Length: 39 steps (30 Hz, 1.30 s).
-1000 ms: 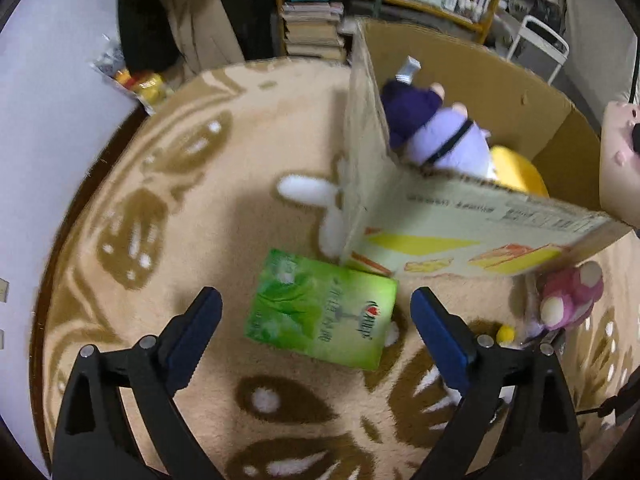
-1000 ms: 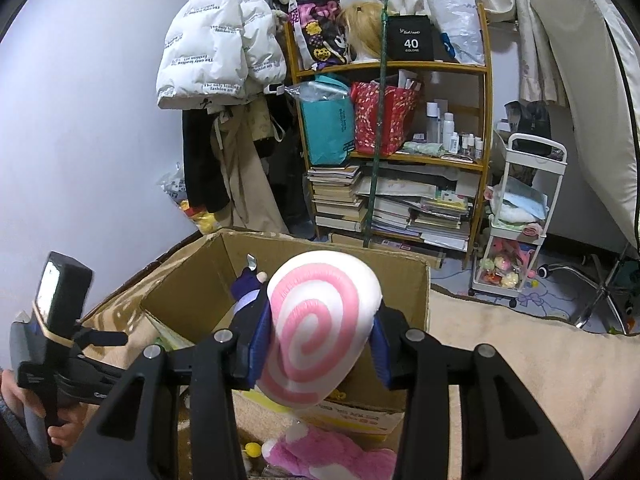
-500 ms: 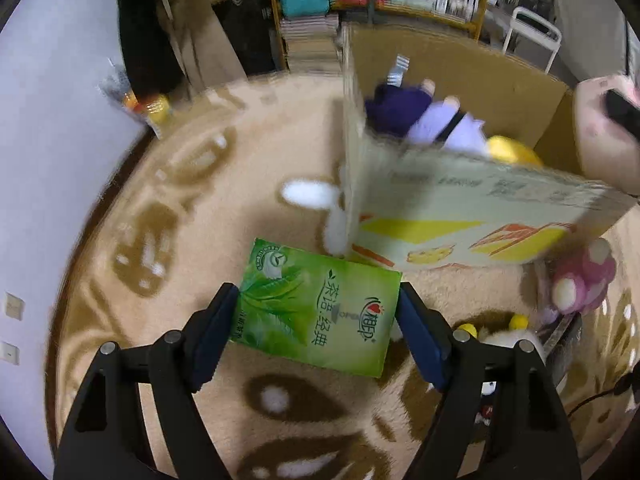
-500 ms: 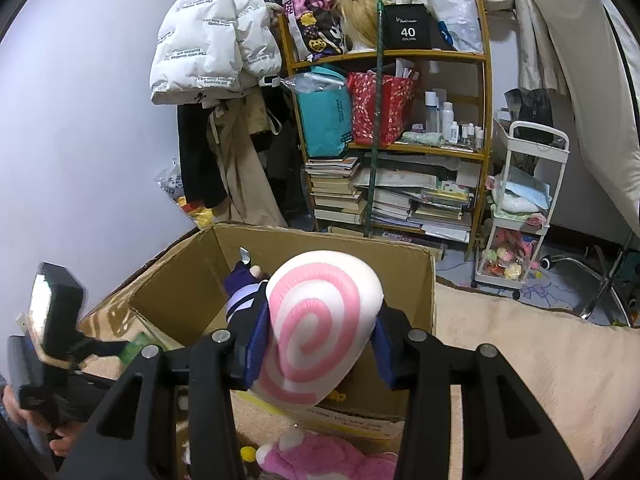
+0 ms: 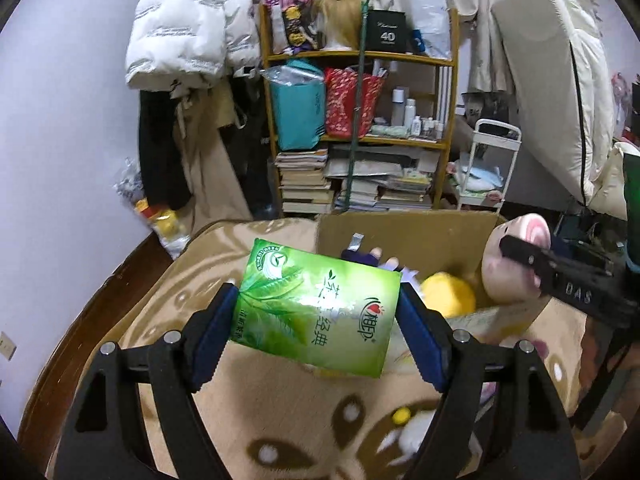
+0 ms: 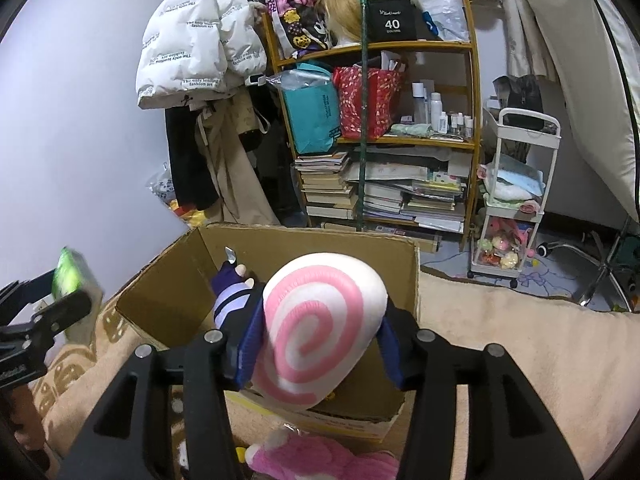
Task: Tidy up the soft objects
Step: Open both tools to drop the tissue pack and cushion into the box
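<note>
My left tool (image 5: 318, 314) is clamped on a green plastic-wrapped tissue pack (image 5: 316, 312), its blue pads (image 5: 212, 332) pressed against the pack's two short ends. The pack is lifted clear of the tan-and-brown patterned rug (image 5: 280, 432) and sits squarely between my fingers, printed with tea leaves, white Chinese characters and a red heart logo near its right end. Beyond it and to the right stands the open brown cardboard box (image 5: 404, 232); inside I see a purple-and-lavender plush doll (image 5: 366, 258) and a round yellow plush (image 5: 448, 294). At the far right of this view my right tool appears side-on, with "DAS" stamped on its black arm.

My right tool (image 6: 318, 342) is closed around a plush cushion with a pink-and-white spiral (image 6: 320, 328), gripped by its sides and held above the near part of the box (image 6: 304, 240). The purple doll (image 6: 232, 288) lies ahead and left of the cushion, inside the box. Below my fingers, on the rug in front of the box, lies a fuzzy pink plush toy (image 6: 320, 456). The left tool with its green pack (image 6: 70, 276) shows at the left edge.

Behind the box stands a wooden shelf unit (image 6: 472, 120) with a black box marked "40" (image 6: 390, 24), and a white puffer jacket (image 6: 192, 48) printed "The only leading fashion art".
</note>
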Each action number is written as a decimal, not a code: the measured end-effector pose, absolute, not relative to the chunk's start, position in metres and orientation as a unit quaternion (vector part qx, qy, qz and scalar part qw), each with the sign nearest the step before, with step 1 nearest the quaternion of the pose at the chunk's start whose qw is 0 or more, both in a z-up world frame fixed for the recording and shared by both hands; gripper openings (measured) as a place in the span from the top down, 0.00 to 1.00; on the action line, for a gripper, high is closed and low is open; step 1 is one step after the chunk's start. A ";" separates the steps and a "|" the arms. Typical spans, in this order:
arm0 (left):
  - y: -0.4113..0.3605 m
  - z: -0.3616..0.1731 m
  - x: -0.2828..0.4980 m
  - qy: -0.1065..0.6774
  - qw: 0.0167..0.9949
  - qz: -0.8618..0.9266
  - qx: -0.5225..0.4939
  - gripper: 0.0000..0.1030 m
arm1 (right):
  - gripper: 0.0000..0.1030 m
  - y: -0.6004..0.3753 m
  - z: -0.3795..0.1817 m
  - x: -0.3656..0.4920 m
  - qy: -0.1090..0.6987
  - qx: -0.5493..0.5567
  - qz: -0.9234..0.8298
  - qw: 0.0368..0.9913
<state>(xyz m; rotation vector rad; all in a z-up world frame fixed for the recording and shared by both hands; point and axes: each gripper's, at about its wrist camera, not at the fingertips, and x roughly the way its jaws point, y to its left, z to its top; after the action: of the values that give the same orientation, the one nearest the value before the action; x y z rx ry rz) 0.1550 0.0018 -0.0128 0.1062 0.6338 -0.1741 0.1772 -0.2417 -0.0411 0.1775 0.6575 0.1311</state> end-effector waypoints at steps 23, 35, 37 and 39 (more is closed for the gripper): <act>-0.040 -0.037 0.202 0.344 0.932 -0.101 0.058 0.08 | 0.20 -0.250 -0.042 0.174 0.329 0.113 0.063 0.936; -0.023 -0.020 0.172 0.334 0.938 -0.075 0.064 0.04 | 0.08 -0.252 -0.019 0.144 0.324 0.117 0.051 0.937; -0.021 -0.017 0.164 0.336 0.937 -0.073 0.065 0.04 | 0.08 -0.253 -0.016 0.136 0.323 0.117 0.049 0.938; -0.017 -0.013 0.156 0.338 0.937 -0.073 0.058 0.04 | 0.07 -0.254 -0.013 0.128 0.325 0.116 0.047 0.937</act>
<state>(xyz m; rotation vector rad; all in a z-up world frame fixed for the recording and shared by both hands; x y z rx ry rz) 0.1558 -0.0170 -0.0130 0.1191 0.6907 -0.1486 0.1281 -0.2538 -0.0135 0.2379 0.6638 0.0957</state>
